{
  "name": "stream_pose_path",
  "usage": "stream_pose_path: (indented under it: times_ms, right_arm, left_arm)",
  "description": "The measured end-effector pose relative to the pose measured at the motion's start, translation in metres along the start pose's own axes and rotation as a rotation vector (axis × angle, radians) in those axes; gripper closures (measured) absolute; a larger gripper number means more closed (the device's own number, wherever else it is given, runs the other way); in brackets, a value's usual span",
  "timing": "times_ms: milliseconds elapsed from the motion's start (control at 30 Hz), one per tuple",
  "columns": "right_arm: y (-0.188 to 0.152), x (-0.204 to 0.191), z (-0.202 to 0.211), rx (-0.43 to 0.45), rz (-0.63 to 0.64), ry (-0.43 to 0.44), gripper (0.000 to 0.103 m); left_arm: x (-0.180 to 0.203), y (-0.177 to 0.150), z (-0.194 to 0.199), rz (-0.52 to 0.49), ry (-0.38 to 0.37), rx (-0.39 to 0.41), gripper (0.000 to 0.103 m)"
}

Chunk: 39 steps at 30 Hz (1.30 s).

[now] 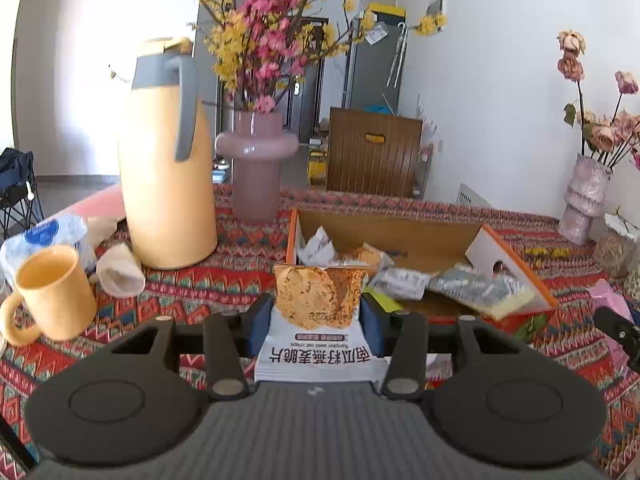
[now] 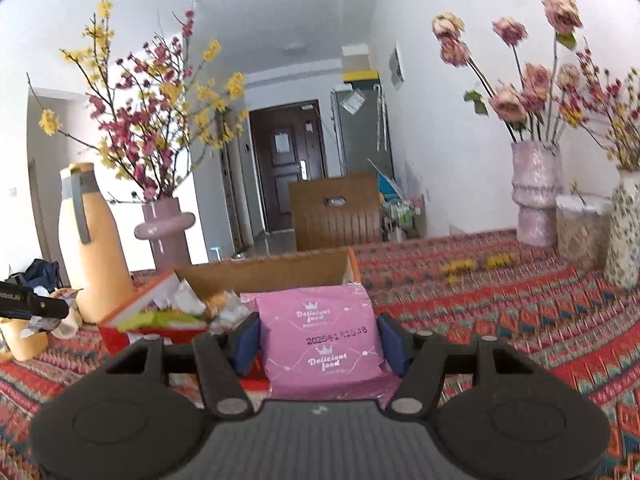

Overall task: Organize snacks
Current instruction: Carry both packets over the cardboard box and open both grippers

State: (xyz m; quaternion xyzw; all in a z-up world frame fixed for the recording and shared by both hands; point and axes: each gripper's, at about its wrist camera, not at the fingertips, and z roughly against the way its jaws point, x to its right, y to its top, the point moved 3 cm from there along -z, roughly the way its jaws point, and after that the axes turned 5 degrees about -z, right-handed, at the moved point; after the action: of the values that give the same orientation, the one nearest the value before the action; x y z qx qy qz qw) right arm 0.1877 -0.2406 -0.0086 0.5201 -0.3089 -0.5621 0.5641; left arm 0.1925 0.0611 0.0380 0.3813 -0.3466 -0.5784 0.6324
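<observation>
The left gripper [image 1: 319, 322] had its jaws clamped on an oat crisp packet [image 1: 320, 312], held above the worktop [image 1: 200, 288] before the orange cardboard box [image 1: 400, 236]. The right gripper's [image 2: 318, 338] jaws gripped a pink snack packet [image 2: 324, 340]. The box held several loose wrapped snacks [image 1: 404, 282]

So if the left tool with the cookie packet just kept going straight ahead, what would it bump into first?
Probably the open cardboard box of snacks. The left tool, gripping the oat crisp packet, points slightly downward at the box's near side. Depth is hard to judge, so the loose wrappers inside might be touched first.
</observation>
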Motion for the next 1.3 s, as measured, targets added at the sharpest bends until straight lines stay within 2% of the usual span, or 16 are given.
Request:
stream_pose_path:
  times_ms: [367,600,800,967,1300]
  right_arm:
    - [0.038,-0.025,-0.043,0.032,0.039,0.028,0.042]
    - [0.056,-0.042,-0.081,0.029,0.066,0.036,0.042]
    - [0.056,-0.055,-0.116,0.014,0.088,0.034,0.042]
    - [0.038,-0.053,-0.133,0.017,0.072,0.016,0.042]
    - [0.023,-0.053,-0.143,-0.05,0.084,0.016,0.042]
  left_arm:
    - [0.011,0.039,-0.023,0.013,0.006,0.065,0.055]
    - [0.017,0.052,-0.056,0.037,0.017,0.063,0.055]
    - [0.017,0.042,-0.098,0.053,0.082,0.053,0.055]
    - [0.016,0.024,-0.12,0.038,0.099,0.049,0.055]
    - [0.014,0.017,-0.123,0.034,0.1,0.041,0.054]
